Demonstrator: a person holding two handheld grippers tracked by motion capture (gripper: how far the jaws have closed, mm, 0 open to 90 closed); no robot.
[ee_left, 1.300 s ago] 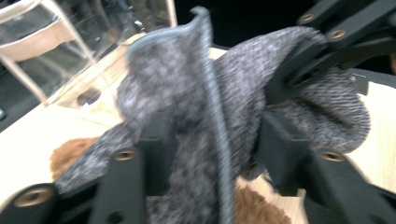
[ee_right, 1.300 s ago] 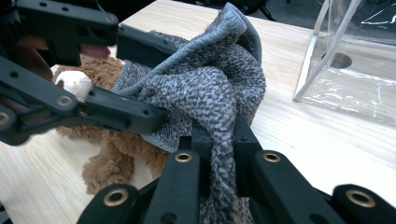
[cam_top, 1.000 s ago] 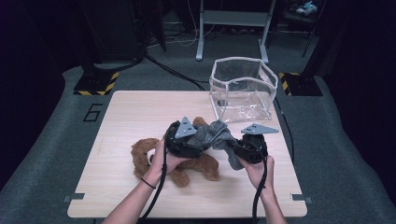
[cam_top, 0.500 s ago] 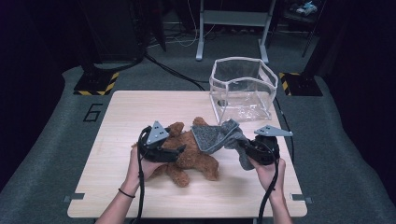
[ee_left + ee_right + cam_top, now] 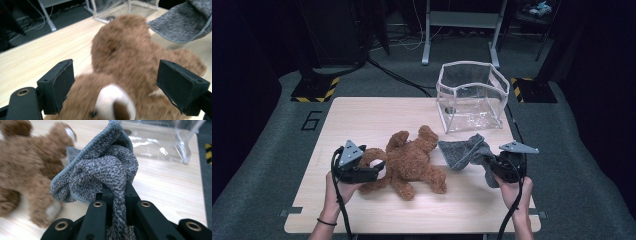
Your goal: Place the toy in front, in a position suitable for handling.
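A brown teddy bear lies on the wooden table, with its head toward my left gripper. In the left gripper view the bear's head sits between the black pads without being pressed. Those jaws stand wide and have just been opening. My right gripper is shut on a bunched grey knitted cloth, held just right of the bear and a little above the table. In the right gripper view the cloth bulges out over the closed jaws, and the bear lies to the left.
A clear plastic box-shaped bag with a white rim stands open at the back right of the table. A dark floor with cables and yellow-black striped blocks surrounds the table.
My left gripper let go of the cloth and moved left to the bear's head. The right gripper drew the cloth off to the right, uncovering the bear.
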